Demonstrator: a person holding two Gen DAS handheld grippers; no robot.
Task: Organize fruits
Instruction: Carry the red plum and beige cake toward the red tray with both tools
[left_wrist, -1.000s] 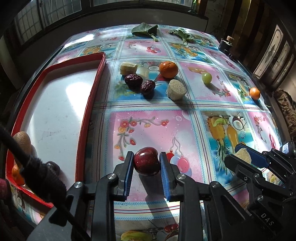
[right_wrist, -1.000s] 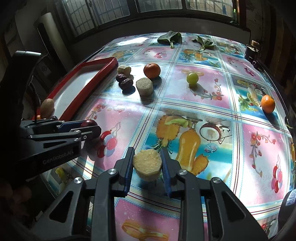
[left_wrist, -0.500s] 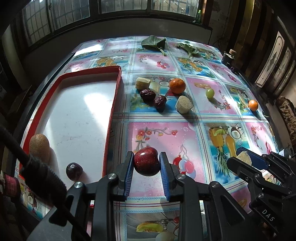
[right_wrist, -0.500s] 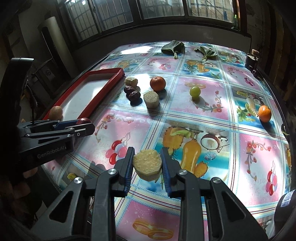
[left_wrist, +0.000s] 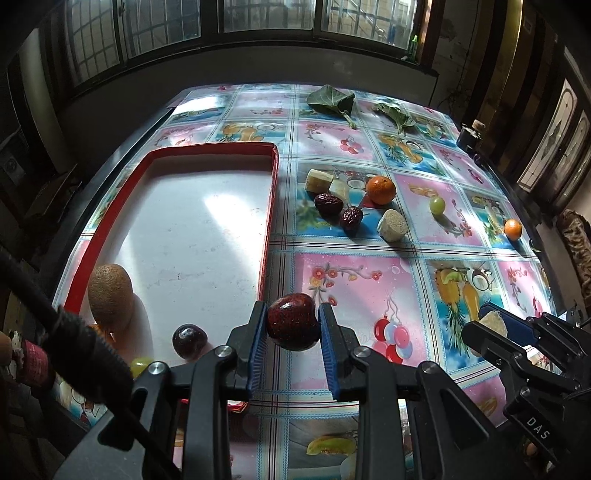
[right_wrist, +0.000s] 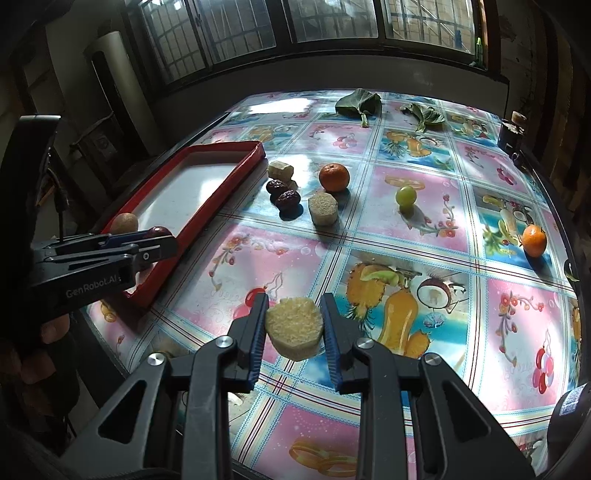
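Left gripper (left_wrist: 293, 325): black angular plastic frame, blue ribbed pads (left_wrist: 258, 343), round silver screws at the finger pivots. A black sleeved cable (left_wrist: 74, 339) crosses the left wrist view's lower corner. Seen from the right wrist, its side reads "GenRobot.AI". Right gripper (right_wrist: 293, 328): same black frame, blue pads, silver screws; white lettering "DAS" on its flank. Skin, possibly fingers (right_wrist: 51, 332), shows dimly beneath.

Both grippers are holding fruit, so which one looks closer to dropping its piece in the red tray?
Left. The left gripper holds the dark red fruit beside the red tray wall; the right gripper is farther away.
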